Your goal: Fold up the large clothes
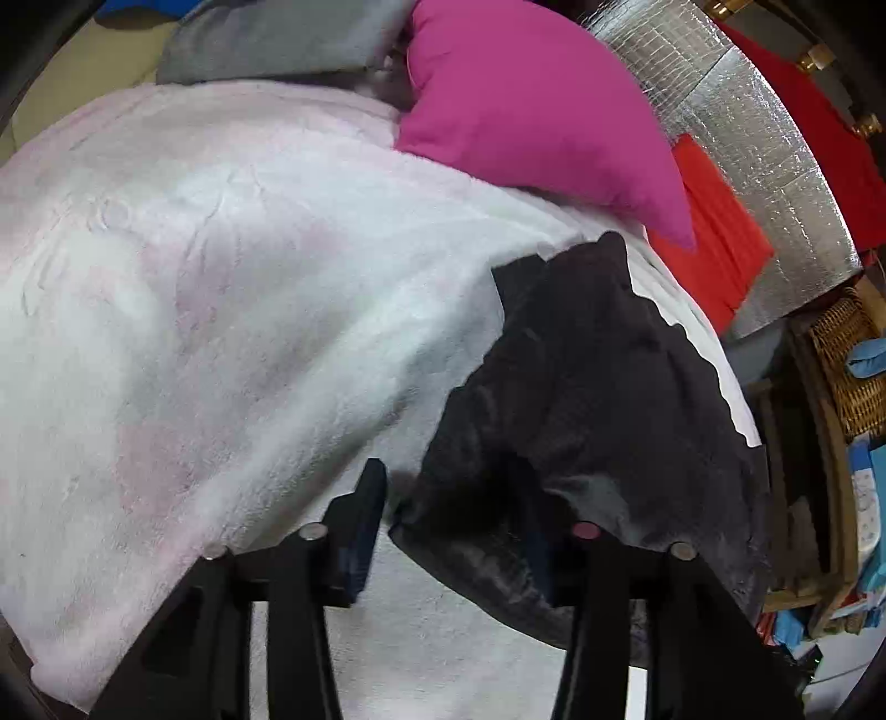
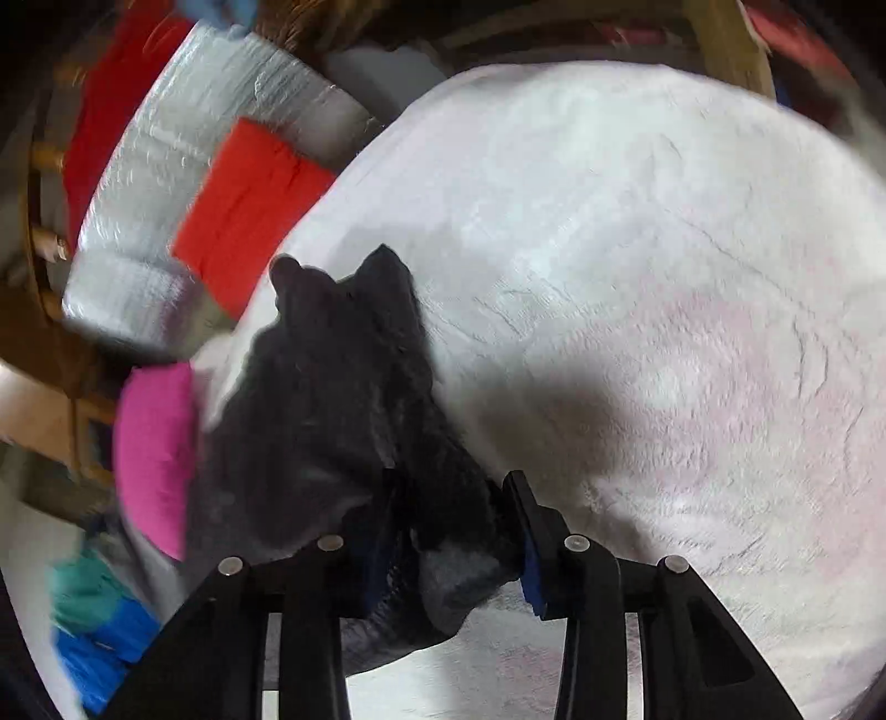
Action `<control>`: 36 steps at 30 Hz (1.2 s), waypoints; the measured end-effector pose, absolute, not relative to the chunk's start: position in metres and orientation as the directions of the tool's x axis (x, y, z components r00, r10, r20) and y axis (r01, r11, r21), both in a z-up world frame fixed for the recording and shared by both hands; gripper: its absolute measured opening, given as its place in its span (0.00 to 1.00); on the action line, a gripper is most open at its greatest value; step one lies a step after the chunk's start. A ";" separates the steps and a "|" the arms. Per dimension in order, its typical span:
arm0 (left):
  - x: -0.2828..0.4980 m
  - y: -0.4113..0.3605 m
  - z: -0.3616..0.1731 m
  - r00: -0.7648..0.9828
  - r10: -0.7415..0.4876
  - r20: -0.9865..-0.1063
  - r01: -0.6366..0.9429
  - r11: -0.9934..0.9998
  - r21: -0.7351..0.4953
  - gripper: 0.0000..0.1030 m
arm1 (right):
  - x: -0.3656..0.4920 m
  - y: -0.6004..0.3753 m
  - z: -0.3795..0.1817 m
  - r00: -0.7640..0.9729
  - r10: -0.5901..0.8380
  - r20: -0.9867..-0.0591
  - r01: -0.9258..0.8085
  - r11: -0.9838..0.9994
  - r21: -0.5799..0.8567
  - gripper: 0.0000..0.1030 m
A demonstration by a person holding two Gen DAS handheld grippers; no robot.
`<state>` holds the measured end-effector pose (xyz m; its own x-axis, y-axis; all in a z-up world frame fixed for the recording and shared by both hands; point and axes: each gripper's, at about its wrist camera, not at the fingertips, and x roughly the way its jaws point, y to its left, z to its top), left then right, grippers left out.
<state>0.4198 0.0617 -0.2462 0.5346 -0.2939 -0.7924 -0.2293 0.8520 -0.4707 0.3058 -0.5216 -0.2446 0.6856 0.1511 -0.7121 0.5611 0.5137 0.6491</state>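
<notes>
Right tongs [image 2: 451,545], lower centre of the right wrist view: both fingers closed onto a bunched edge of the dark grey garment [image 2: 338,399], fabric visibly pinched between the pads. Left tongs [image 1: 454,531], lower centre of the left wrist view: jaws spread, one finger clear on the pale cover, the other lost against the dark cloth; a corner of the garment [image 1: 587,410] lies between them but does not appear gripped.

The garment lies on the bed, on a fluffy white-pink blanket [image 1: 221,288], running from lower centre toward the right of the left view. Judged soft, limp and fairly thick, fleece-like; light to moderate in weight, not fragile, not slippery. It will sag between holds, so it wants gripping at corners or hems, well apart, with a full fold of cloth in each bite.

Beyond it: a magenta pillow [image 1: 531,111] upper centre, a grey cushion [image 1: 277,44] upper left, red cloth [image 1: 714,232] and silver insulation sheet [image 1: 775,144] at right, wicker basket [image 1: 853,365] at the right edge
</notes>
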 end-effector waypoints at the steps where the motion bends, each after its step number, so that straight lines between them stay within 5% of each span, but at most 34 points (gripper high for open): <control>1: 0.419 0.060 -0.243 0.539 -0.279 -0.795 -0.227 0.860 -0.456 0.50 | 0.302 -0.525 -0.238 0.703 0.153 -0.695 0.546 0.510 0.665 0.41; 2: 0.416 0.058 -0.238 0.550 -0.255 -0.795 -0.217 0.876 -0.431 0.51 | 0.296 -0.529 -0.231 0.722 0.147 -0.676 0.533 0.505 0.679 0.46; 3: 0.412 0.055 -0.232 0.565 -0.221 -0.795 -0.206 0.895 -0.396 0.55 | 0.291 -0.531 -0.227 0.737 0.137 -0.662 0.525 0.500 0.688 0.62; 5: 0.403 0.047 -0.218 0.612 -0.145 -0.778 -0.176 0.934 -0.312 0.60 | 0.281 -0.536 -0.222 0.753 0.099 -0.651 0.530 0.495 0.688 0.73; 11: 0.385 0.036 -0.187 0.729 0.021 -0.685 -0.137 0.984 -0.115 0.63 | 0.292 -0.542 -0.222 0.740 0.068 -0.669 0.546 0.520 0.657 0.74; 19: 0.376 0.028 -0.172 0.778 0.092 -0.622 -0.132 0.991 -0.018 0.63 | 0.332 -0.533 -0.251 0.637 0.165 -0.753 0.549 0.589 0.593 0.74; 24: 0.375 0.023 -0.170 0.788 0.104 -0.607 -0.123 0.992 0.010 0.63 | 0.332 -0.508 -0.217 0.700 0.077 -0.710 0.452 0.723 0.523 0.39; 27: 0.374 0.023 -0.168 0.793 0.109 -0.600 -0.128 0.992 0.012 0.63 | 0.330 -0.498 -0.204 0.729 0.033 -0.684 0.420 0.768 0.484 0.38; 29: 0.374 0.022 -0.168 0.793 0.110 -0.600 -0.127 0.992 0.014 0.63 | 0.341 -0.502 -0.226 0.640 0.009 -0.768 0.487 0.769 0.415 0.38; 36: 0.372 0.020 -0.168 0.794 0.124 -0.595 -0.133 0.991 0.030 0.63 | 0.332 -0.521 -0.236 0.630 0.060 -0.775 0.545 0.677 0.495 0.66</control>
<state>0.3723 0.0204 -0.1677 0.7939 0.1241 -0.5952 -0.1326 0.9907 0.0297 0.3321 -0.5207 -0.2356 0.6297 0.0602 -0.7745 0.5447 0.6766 0.4955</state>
